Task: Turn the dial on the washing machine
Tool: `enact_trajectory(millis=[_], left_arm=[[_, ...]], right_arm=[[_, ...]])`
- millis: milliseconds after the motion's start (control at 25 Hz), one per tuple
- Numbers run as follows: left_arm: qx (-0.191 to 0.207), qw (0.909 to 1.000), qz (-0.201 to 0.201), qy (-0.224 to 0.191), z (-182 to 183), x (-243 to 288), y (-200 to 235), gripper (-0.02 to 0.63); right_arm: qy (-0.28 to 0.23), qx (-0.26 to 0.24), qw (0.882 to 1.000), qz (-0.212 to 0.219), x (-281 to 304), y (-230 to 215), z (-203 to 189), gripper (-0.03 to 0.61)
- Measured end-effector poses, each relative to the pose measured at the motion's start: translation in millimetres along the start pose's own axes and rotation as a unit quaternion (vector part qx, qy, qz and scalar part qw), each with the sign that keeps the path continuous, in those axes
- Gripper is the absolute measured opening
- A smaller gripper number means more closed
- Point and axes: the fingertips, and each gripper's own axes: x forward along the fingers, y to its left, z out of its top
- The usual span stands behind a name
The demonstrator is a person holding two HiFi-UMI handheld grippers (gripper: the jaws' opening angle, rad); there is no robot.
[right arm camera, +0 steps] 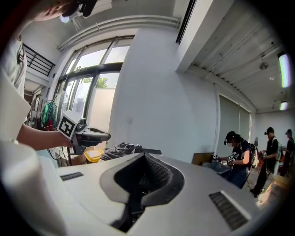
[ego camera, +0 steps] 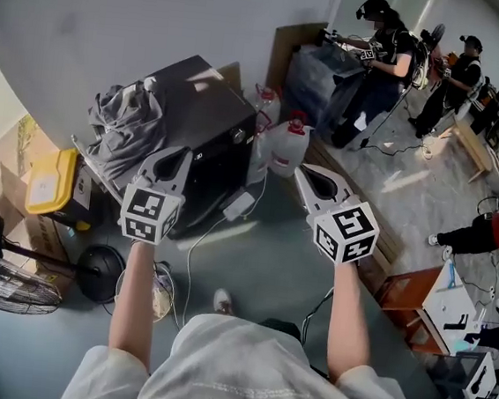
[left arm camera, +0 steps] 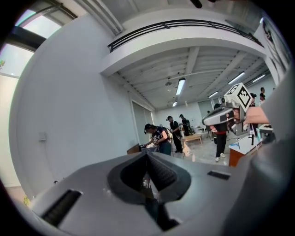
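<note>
Washing machine [ego camera: 201,114], the dark box by the wall with grey clothes [ego camera: 125,119] on top, stands ahead of both grippers, apart from them. I judge that the small round knob [ego camera: 237,135] on its front is the dial. My left gripper [ego camera: 182,153] and right gripper [ego camera: 305,173] have their fingers together and hold nothing. Nothing is done yet: reaching, gripping and turning all remain.

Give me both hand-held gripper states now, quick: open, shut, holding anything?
Left hand-held gripper: closed, jaws together, nothing between them.
Right hand-held gripper: closed, jaws together, nothing held.
</note>
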Motion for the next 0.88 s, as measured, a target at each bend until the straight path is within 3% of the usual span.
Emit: enact_trajectory(millis=[400,680,880], left_arm=[[-0.020,0.9993,0.012,0.029,-26.9,42.4,25.2,0.017],[-0.053,0.9945,0.065,0.062,-55.0,70.7,41.7,0.017],[-0.094,0.9853,0.110,0.091,-83.0,78.0,51.7,0.017]], right_arm=[[0.037,0.007,0.999,0.031,76.4,-29.8,-29.3,0.014],[0.060,0.007,0.994,0.091,146.0,-54.8,-65.7,0.014],[0.097,0.008,0.986,0.137,195.4,-64.8,-105.8,0.016]])
